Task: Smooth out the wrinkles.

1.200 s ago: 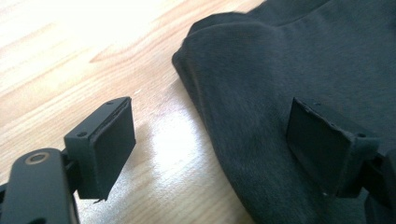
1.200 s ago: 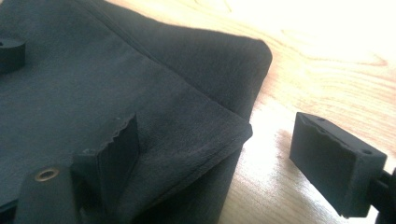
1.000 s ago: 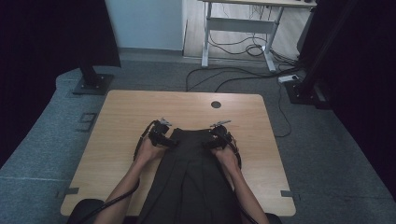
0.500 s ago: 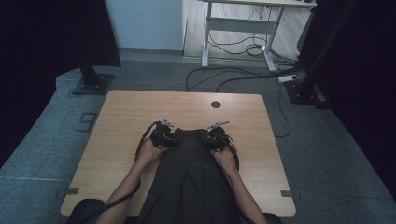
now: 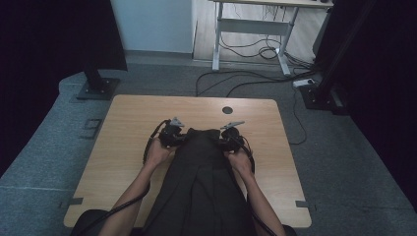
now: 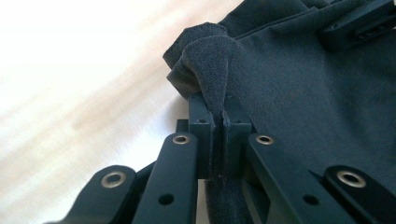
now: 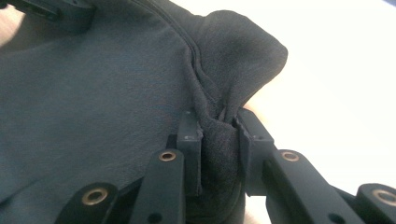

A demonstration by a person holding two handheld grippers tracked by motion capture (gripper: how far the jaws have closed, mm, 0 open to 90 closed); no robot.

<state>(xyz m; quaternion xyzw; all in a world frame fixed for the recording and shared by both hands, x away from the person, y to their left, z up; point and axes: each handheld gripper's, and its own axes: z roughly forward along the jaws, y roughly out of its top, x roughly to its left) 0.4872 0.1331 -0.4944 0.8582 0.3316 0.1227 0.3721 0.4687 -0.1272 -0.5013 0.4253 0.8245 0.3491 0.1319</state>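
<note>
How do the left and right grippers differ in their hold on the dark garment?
The left gripper pinches a thin fold, jaws nearly touching; the right gripper holds a thicker bunch, jaws farther apart. The left grips the dark garment at its far left corner, the right at its far right corner beside a seam. Both are shut on cloth over the table.

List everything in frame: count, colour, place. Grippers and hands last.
garment: 1, dark grey-black cloth, spread on the table's near middle, running off the near edge
table: 1, light wood top with a round dark hole near its far edge, centre
desk frame: 1, grey-white legs, on the floor beyond the table
cables: several, black, on the floor behind the table
stand base: 1, black, far left on the floor
left gripper: 1, black, shut on the garment's far left corner
right gripper: 1, black, shut on the far right corner
hands: 2, one holding each gripper
</note>
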